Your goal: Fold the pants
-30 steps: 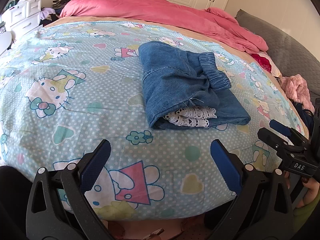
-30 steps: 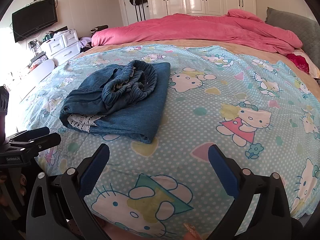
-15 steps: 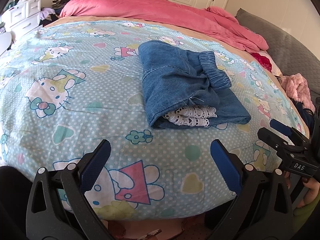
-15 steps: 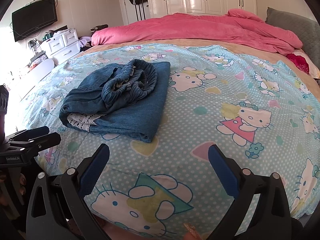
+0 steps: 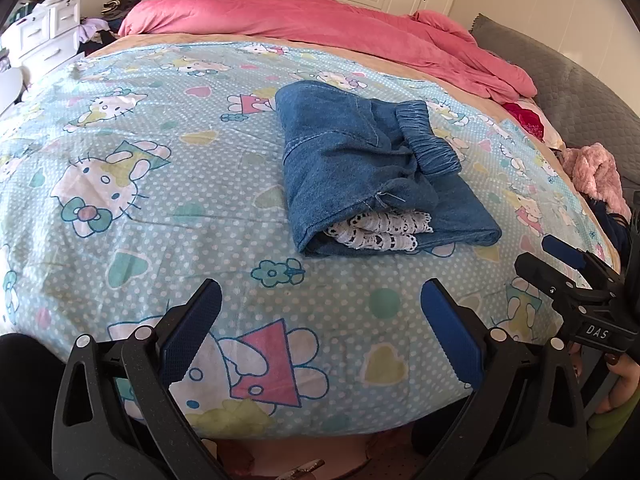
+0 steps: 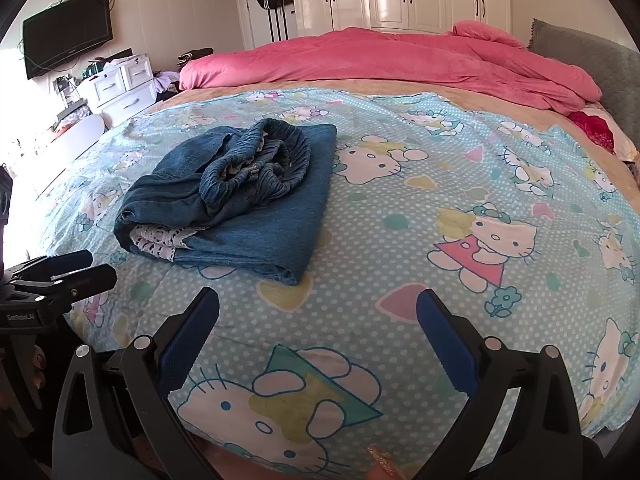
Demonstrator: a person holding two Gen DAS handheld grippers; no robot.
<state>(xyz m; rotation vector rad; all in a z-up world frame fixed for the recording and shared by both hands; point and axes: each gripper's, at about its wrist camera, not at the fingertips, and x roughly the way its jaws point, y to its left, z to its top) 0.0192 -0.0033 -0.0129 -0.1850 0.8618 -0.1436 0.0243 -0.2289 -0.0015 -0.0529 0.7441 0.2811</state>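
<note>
The blue denim pants (image 5: 360, 168) lie folded in a compact bundle on the Hello Kitty bedsheet (image 5: 140, 168), white lace hems showing at the near end and the elastic waistband bunched on top. They also show in the right wrist view (image 6: 240, 208). My left gripper (image 5: 320, 316) is open and empty, low at the bed's near edge, short of the pants. My right gripper (image 6: 318, 320) is open and empty, also at the near edge, to the right of the pants. Each gripper appears at the side of the other's view.
A pink duvet (image 6: 400, 56) is heaped at the far end of the bed. A grey cushion (image 5: 568, 92) and a pink fluffy garment (image 5: 596, 172) lie at the right side. White drawers (image 6: 120, 88) and a wall TV (image 6: 68, 32) stand to the left.
</note>
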